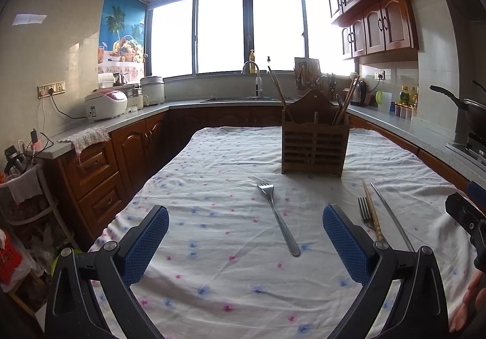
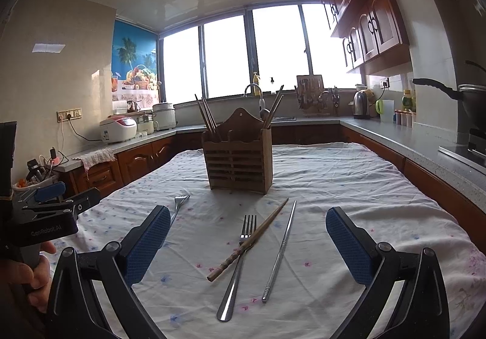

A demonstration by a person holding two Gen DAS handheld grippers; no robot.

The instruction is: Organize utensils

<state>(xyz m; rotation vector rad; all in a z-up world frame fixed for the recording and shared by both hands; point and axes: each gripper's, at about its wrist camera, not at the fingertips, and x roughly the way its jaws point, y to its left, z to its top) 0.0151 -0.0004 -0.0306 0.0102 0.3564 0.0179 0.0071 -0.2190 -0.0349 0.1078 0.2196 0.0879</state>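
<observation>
Left gripper [image 1: 245, 243]: jaws spread wide, gripping nothing, held low over the worktop [image 1: 212, 278], pointing straight down its length toward the wooden caddy [image 1: 314, 144]. Lone fork [image 1: 278, 216] lies flat on the cloth between the pads, tines toward the caddy, handle toward the camera. From the right wrist view the left gripper sits off at the left edge, level, person's hand [image 2: 33, 272] wrapped on the grip.

Middle: caddy stands upright at the far end of the cloth, already holding chopsticks in the left slot and chopsticks plus what looks like a spoon on the right.

Right gripper [image 2: 248, 243]: jaws also fully released, empty, hovering low and aimed at the caddy. Between its pads lie a second fork [image 2: 240, 263], a wooden chopstick [image 2: 252, 240] and a metal chopstick [image 2: 281, 251]. The wooden chopstick lies across the fork's neck, touching it; the metal one is just beside, apart.

Risks, my read:
- Everything is thin and flat on a loose, wrinkled cloth. Pads may pinch fabric with the utensil and drag the cloth, shifting the rest or tipping the caddy.
- Crossed fork and chopstick: grabbing one likely disturbs or lifts the other.
- Smooth metal may slip or rotate in the pads.
- Caddy slots are narrow and partly filled, so an off-angle insertion could catch on sticks already inside.
</observation>
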